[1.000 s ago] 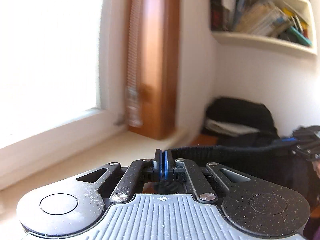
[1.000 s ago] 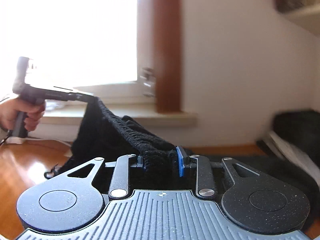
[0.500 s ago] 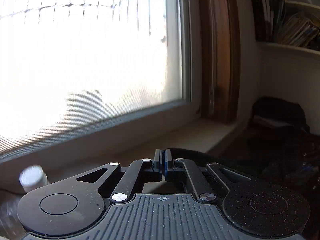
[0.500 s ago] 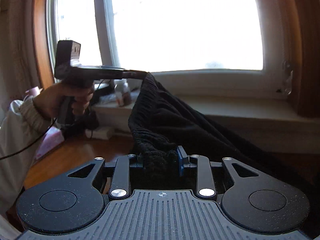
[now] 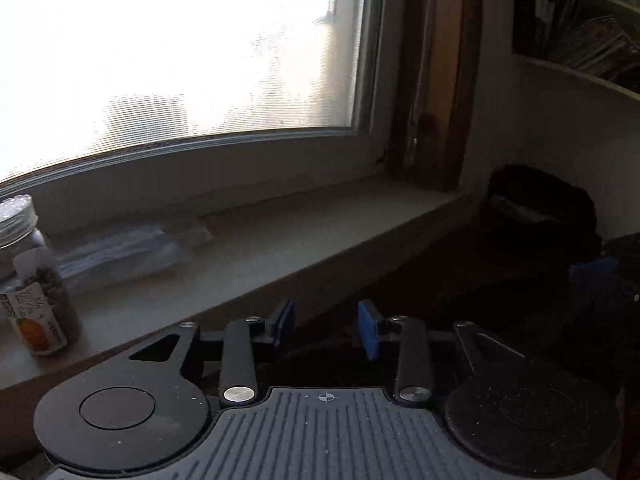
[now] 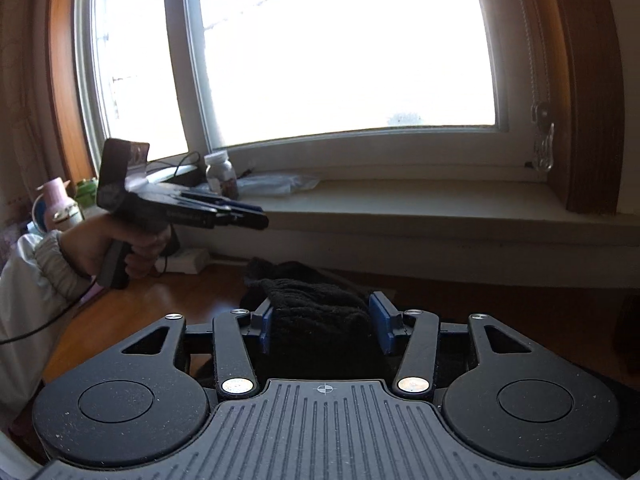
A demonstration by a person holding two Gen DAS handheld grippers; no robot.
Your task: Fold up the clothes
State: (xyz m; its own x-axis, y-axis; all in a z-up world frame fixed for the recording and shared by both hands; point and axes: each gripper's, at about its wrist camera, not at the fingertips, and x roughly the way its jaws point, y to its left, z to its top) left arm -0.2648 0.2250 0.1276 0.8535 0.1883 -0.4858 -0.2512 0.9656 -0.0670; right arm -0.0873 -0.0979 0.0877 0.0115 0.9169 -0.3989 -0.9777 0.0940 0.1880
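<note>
A black knit garment (image 6: 316, 320) lies bunched between the jaws of my right gripper (image 6: 322, 320), and its far part rests on the wooden table (image 6: 132, 312). Those jaws are opening and the blue pads stand at the knit's sides without squeezing it. My left gripper (image 5: 326, 322) is also opening, with nothing between its blue pads. In the right wrist view the left gripper (image 6: 260, 218) hangs in a person's hand above the table, left of the garment and apart from it. In the left wrist view the garment (image 5: 472, 300) is a dark mass at the right.
A windowsill (image 5: 280, 248) runs across ahead, with a lidded jar (image 5: 32, 276) and a clear plastic bag (image 5: 120, 248) on it. A black bag (image 5: 540, 208) sits in the right corner under a bookshelf (image 5: 580, 68). A white power strip (image 6: 188, 260) lies by the wall.
My left gripper has opened and let go of the garment's edge, which has dropped to the table. My right gripper's jaws have widened around the bunched knit. Both hands swung toward the window.
</note>
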